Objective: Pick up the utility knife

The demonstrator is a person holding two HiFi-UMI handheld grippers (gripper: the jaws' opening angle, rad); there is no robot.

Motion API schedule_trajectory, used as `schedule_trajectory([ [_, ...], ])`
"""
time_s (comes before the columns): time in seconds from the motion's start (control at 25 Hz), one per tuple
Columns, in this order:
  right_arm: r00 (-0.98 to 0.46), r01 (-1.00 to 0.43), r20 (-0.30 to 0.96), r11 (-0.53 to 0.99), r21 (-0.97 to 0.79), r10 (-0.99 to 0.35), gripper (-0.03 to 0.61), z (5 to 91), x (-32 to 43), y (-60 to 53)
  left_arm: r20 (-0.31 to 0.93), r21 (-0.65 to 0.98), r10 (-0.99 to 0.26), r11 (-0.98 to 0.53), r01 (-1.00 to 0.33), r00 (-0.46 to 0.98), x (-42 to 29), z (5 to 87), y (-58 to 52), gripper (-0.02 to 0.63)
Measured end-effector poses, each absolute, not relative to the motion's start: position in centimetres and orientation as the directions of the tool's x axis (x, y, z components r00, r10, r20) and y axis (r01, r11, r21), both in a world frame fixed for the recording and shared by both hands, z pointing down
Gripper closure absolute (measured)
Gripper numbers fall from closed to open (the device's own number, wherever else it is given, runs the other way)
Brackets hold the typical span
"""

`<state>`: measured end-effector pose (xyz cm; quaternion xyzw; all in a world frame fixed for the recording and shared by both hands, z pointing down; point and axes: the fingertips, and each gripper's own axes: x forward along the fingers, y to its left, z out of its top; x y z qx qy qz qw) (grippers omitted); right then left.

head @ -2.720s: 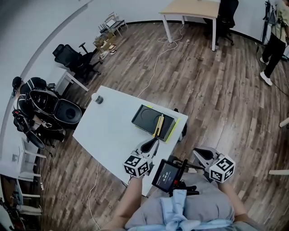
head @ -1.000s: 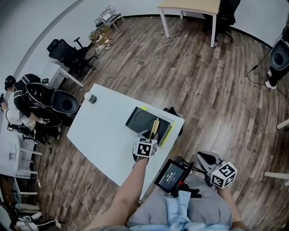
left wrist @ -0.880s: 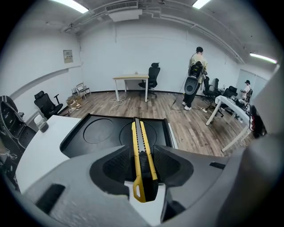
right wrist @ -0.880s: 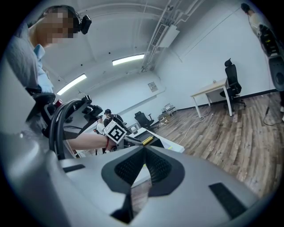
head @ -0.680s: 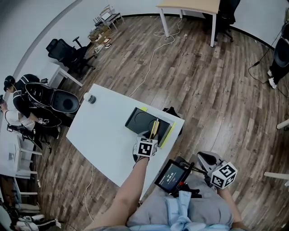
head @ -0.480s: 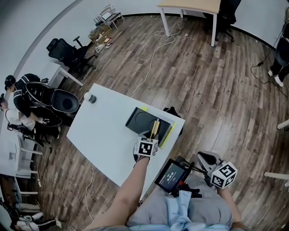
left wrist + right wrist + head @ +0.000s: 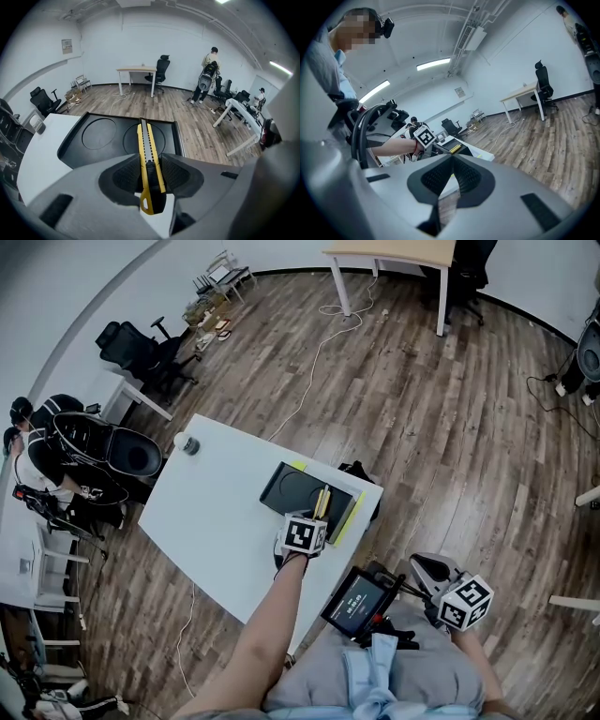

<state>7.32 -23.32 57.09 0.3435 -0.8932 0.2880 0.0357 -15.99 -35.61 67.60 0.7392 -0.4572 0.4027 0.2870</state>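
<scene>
The utility knife (image 7: 322, 502), yellow with a black slider, lies lengthwise over the right part of a black tray (image 7: 289, 487) on the white table (image 7: 214, 512). My left gripper (image 7: 315, 517) is stretched out over the table's near right corner and is shut on the knife's handle. In the left gripper view the knife (image 7: 146, 150) runs straight between the two ribbed pads (image 7: 125, 174), its blade end over the tray (image 7: 93, 136). My right gripper (image 7: 424, 568) hangs by my waist off the table, shut and empty, its pads (image 7: 464, 177) meeting at the tip.
A yellow sheet (image 7: 357, 511) pokes out under the tray. A small round object (image 7: 190, 444) stands at the table's far left corner. A screen device (image 7: 352, 602) hangs at my chest. Office chairs (image 7: 141, 352), a black bag (image 7: 117, 451) and a wooden desk (image 7: 394, 253) stand around on the wooden floor.
My left gripper reached out from the table's near edge to the knife on the tray, then edged slightly forward in the last half second. The right gripper stayed by my waist.
</scene>
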Motion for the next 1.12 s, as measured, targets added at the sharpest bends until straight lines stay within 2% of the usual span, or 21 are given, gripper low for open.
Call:
schedule_trajectory([
  [0.36,-0.756,-0.640,0.269,0.588,-0.495,-0.597,0.548,57.2,7.5,-23.2,0.896,0.096,-0.345,-0.466,-0.880,0.280,-16.1,67.5,-35.7,0.462],
  [1.12,-0.749,-0.648,0.282,0.573,-0.502,-0.599,0.548,57.8,7.5,-23.2,0.865,-0.026,-0.429,-0.556,-0.831,0.261,-15.7,67.9,-37.5,0.446],
])
